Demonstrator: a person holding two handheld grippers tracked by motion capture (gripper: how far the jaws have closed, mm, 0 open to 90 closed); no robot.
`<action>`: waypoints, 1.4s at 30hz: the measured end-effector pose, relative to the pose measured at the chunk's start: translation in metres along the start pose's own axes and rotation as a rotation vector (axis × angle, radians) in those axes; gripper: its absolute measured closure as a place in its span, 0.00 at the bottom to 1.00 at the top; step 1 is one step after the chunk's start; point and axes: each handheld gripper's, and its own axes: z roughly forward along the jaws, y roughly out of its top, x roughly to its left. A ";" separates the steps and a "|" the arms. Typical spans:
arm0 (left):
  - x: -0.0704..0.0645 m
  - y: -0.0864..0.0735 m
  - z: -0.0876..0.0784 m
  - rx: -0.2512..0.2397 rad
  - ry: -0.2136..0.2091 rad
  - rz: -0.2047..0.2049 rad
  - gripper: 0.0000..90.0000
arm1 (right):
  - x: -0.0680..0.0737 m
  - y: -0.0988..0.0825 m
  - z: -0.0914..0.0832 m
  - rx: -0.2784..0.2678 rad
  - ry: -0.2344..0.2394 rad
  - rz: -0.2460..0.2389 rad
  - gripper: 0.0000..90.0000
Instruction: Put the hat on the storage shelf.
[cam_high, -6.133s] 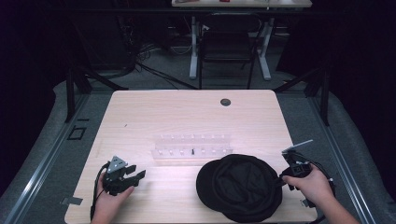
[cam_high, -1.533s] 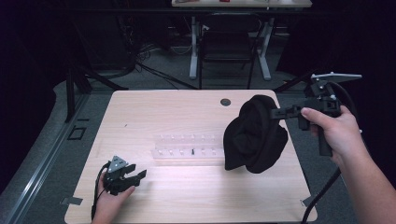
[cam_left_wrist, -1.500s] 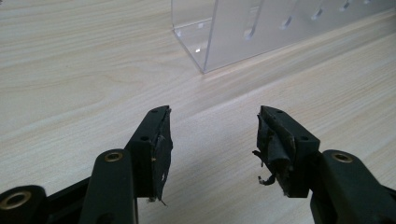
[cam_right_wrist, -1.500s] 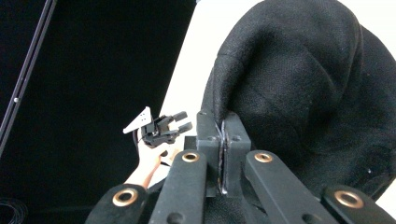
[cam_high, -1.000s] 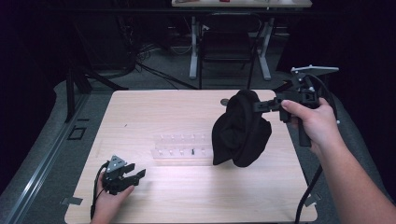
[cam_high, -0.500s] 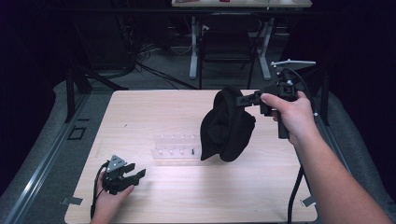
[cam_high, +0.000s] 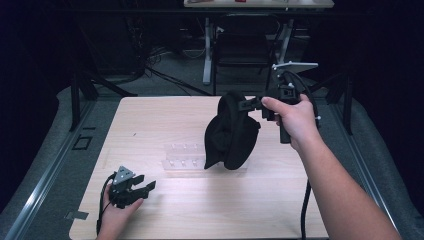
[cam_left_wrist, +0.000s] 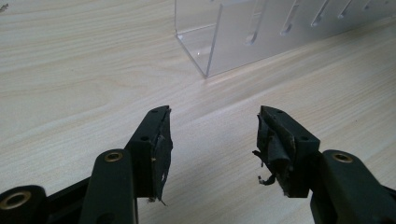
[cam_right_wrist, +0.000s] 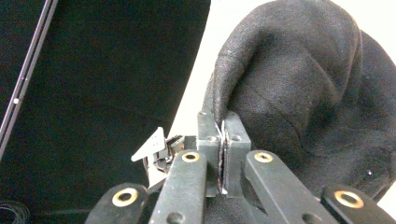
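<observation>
This looks like a lab or test room. A plain wooden worktop (cam_high: 165, 120) stands on grey floor in a dark space. Behind it are cables (cam_high: 165, 75), metal table legs (cam_high: 206, 55) and maybe a chair (cam_high: 243, 47).

Hanging limp above the table's middle: black fabric hat (cam_high: 231, 132), pinched at its upper edge, drooping in folds, its lower part overlapping a clear acrylic rack (cam_high: 183, 159) lying below.

No readable text, labels, numbers anywhere.
</observation>
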 end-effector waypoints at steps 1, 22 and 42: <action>0.000 0.000 0.000 -0.002 -0.001 -0.001 0.50 | 0.000 0.001 0.001 0.002 0.000 -0.004 0.98; 0.000 0.000 0.001 0.000 -0.003 0.006 0.50 | -0.007 0.008 0.011 -0.024 -0.012 0.022 0.98; -0.001 0.001 0.001 0.000 -0.005 0.005 0.50 | -0.005 0.004 0.012 -0.022 -0.025 0.008 0.98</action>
